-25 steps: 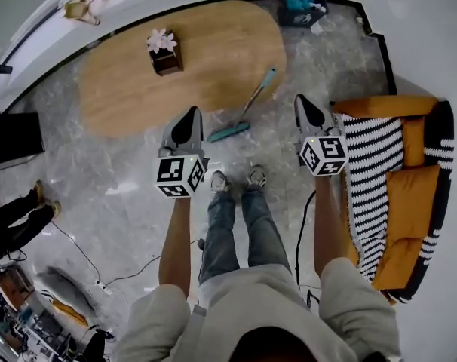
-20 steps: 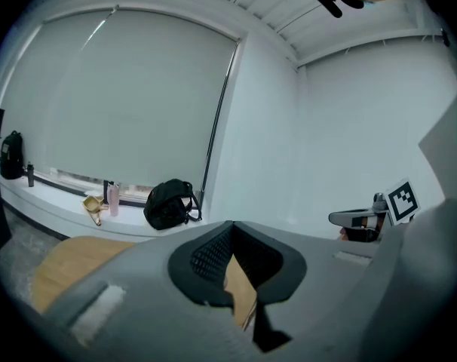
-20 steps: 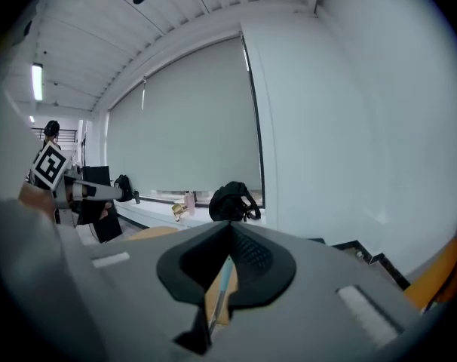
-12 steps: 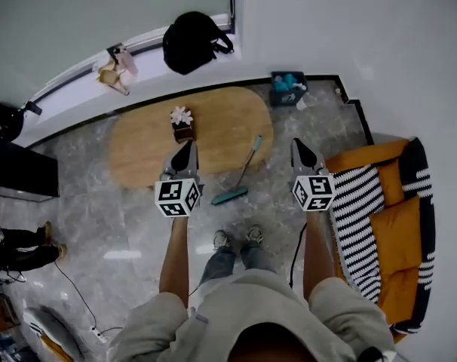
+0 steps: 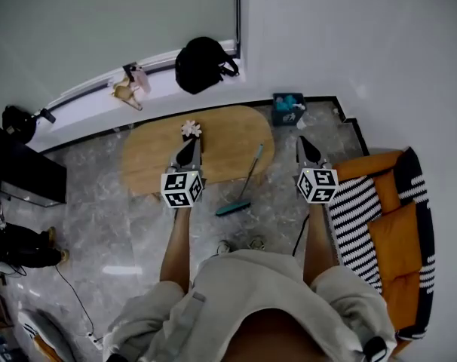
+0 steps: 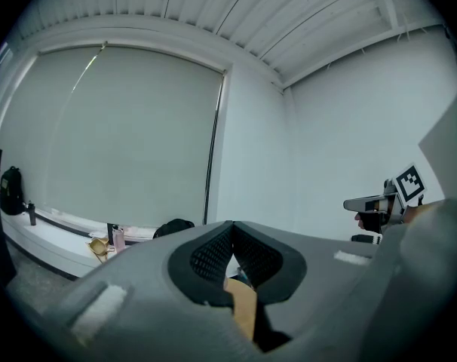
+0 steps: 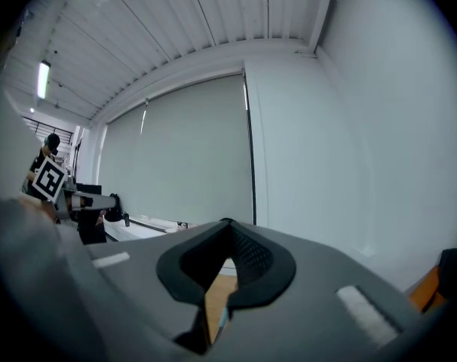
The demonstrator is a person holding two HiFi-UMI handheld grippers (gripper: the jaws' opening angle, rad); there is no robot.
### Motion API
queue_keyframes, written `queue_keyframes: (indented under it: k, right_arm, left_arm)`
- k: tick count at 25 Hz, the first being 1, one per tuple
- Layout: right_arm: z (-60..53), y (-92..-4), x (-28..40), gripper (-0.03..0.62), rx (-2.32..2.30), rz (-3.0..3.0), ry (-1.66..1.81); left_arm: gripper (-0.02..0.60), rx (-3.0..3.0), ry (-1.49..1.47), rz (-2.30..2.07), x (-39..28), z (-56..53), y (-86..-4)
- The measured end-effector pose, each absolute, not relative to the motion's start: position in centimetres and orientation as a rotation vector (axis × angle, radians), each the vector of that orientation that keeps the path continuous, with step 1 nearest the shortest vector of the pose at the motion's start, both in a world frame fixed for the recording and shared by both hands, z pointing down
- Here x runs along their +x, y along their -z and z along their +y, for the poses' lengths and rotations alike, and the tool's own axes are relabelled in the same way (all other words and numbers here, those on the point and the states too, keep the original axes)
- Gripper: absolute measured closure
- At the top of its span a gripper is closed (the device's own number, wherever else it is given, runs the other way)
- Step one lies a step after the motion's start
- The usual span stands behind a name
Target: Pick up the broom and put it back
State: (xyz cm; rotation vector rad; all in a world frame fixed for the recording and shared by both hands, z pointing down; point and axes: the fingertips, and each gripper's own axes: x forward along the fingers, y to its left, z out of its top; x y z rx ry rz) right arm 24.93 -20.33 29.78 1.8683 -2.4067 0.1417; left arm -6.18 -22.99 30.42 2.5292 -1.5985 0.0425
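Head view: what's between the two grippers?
The broom, down on the marble floor with its handle tip at the oval wooden table's edge, shows between the left gripper and right gripper in the head view.

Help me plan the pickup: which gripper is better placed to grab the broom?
Probably right: the right gripper hangs nearer the broom handle's upper end than the left gripper. Both are shut and empty.

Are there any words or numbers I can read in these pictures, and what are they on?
No words or numbers can be read anywhere.
The marker cube on the left gripper: only black-and-white square patterns, no letters.
The other marker cube on the right gripper: the same.
The teal box on the floor: any print is too small to tell.
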Motion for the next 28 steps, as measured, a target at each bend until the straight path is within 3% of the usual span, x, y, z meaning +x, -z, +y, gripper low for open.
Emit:
queue_keyframes:
  k: [28]
  right_arm:
    - [-18.9,-30.5,24.1,0.594,1.842,-2.405,-0.177]
  left_arm:
    - [0.577,2.511,-0.054,-1.608,-6.6,-21.4,-30.8]
